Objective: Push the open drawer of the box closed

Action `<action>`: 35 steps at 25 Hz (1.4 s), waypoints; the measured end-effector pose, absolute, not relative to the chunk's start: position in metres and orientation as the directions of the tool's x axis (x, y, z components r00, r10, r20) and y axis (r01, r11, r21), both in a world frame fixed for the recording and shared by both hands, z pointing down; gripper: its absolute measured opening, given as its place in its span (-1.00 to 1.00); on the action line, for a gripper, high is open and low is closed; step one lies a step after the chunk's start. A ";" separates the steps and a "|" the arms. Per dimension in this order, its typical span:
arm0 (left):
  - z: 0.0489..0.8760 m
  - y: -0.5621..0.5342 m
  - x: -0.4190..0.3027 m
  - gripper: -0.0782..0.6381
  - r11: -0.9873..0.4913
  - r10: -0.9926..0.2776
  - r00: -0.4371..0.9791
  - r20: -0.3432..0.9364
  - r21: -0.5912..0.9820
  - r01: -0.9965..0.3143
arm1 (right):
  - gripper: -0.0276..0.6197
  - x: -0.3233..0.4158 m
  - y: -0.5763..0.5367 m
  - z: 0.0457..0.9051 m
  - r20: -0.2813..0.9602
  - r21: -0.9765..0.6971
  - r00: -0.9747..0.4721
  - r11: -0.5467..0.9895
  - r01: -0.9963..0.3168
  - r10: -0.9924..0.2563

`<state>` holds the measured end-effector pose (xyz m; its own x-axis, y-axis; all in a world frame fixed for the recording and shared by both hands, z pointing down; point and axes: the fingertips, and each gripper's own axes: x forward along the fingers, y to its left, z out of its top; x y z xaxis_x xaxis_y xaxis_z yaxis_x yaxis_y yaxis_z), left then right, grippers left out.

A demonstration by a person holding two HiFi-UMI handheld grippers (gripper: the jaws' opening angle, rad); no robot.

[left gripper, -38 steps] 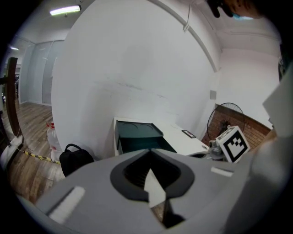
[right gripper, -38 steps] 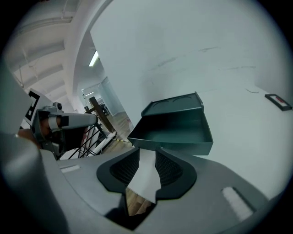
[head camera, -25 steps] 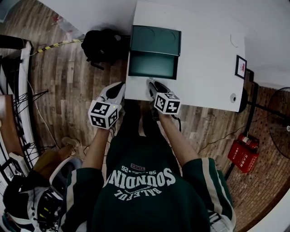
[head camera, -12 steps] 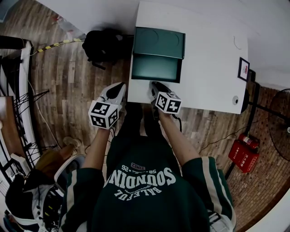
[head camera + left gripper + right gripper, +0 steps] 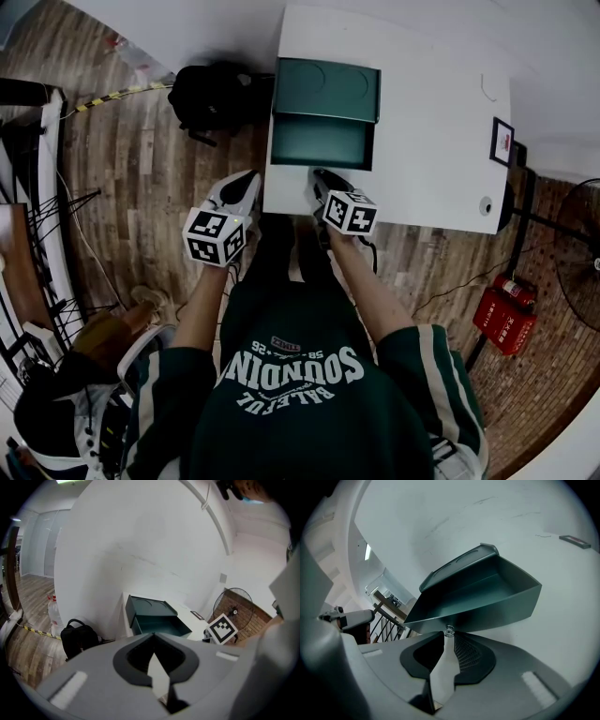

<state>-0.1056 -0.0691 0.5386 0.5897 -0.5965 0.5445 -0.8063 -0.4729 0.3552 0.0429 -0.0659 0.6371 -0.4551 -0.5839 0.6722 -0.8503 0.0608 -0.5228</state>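
Observation:
A dark green box [image 5: 325, 87] stands on the white table [image 5: 431, 141], and its drawer [image 5: 321, 141] is pulled out toward me. My right gripper [image 5: 322, 178] is shut, with its tips at the drawer's front face. In the right gripper view the small knob [image 5: 449, 630] on the drawer front [image 5: 487, 613] sits right at the tips of my right gripper [image 5: 447, 640]. My left gripper [image 5: 242, 190] is shut and hangs off the table's left edge, clear of the box. From the left gripper [image 5: 153, 644] view, the box [image 5: 149, 610] and its open drawer [image 5: 162, 627] lie ahead to the right.
A black backpack [image 5: 208, 94] lies on the wood floor left of the table. A small framed picture [image 5: 499, 141] and a round white object [image 5: 484, 205] are on the table's right side. A red case [image 5: 506, 319] and a fan [image 5: 581, 253] stand at the right.
My right gripper has edged slightly forward to the drawer front. The drawer stands out about as far as before, and the left gripper has barely moved.

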 end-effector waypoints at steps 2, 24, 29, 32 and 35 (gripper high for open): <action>0.540 -0.069 -0.105 -0.63 -0.473 -0.595 0.591 0.544 0.358 -0.805 | -0.70 0.045 -0.067 0.638 0.671 -0.526 -0.455 0.057 -0.849 -0.585; 0.541 -0.070 -0.115 -0.63 -0.459 -0.599 0.589 0.542 0.371 -0.807 | -0.70 0.045 -0.099 0.636 0.671 -0.528 -0.451 0.047 -0.848 -0.589; 0.544 -0.073 -0.118 -0.63 -0.451 -0.598 0.587 0.546 0.376 -0.810 | -0.70 0.047 -0.113 0.635 0.668 -0.525 -0.441 0.039 -0.850 -0.600; 0.547 -0.076 -0.120 -0.63 -0.446 -0.597 0.585 0.549 0.379 -0.811 | -0.70 0.048 -0.122 0.637 0.668 -0.525 -0.437 0.034 -0.850 -0.603; 0.548 -0.078 -0.124 -0.63 -0.442 -0.598 0.582 0.551 0.378 -0.813 | -0.70 0.049 -0.130 0.638 0.665 -0.526 -0.436 0.034 -0.850 -0.607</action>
<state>-0.1238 -0.0782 0.5483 0.5816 -0.5983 0.5512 -0.8133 -0.4423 0.3781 0.0489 -0.1304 0.6376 -0.4356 -0.6068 0.6649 -0.8500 0.0341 -0.5257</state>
